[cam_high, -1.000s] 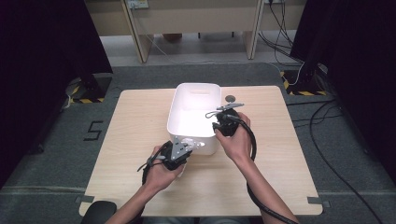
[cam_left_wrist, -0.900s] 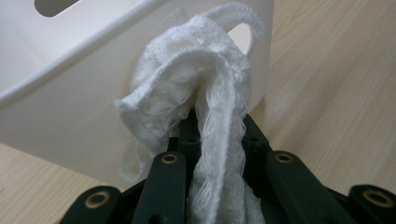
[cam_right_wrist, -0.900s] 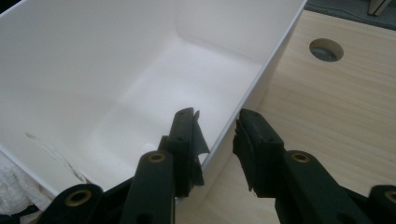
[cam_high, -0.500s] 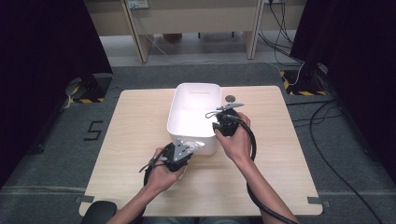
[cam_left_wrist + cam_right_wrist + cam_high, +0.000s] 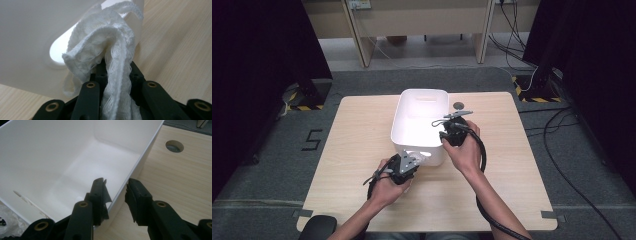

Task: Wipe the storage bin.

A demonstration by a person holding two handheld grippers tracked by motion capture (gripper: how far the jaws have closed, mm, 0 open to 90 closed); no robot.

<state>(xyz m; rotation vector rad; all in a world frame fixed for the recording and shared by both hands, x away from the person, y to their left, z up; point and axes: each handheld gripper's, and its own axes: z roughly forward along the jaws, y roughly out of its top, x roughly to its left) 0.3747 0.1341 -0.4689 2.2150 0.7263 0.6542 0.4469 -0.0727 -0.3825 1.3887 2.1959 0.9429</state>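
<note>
Clamped white cloth (image 5: 110,50) in left tool (image 5: 117,82), just ahead at bin's (image 5: 419,125) handle slot; straddled bin wall with right tool (image 5: 116,192), part open, gripping nothing. Next, probably: lift cloth into bin.

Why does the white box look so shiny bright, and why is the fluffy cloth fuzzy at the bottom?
High view: the box glares white inside, washing out detail, and dark shade fills the room's sides. Left gripper view: the cloth is sharp up top but blurs near the lens, and light glows through the box's handle hole. Right gripper view: the box wall is evenly lit, with soft shading in its corners.
</note>
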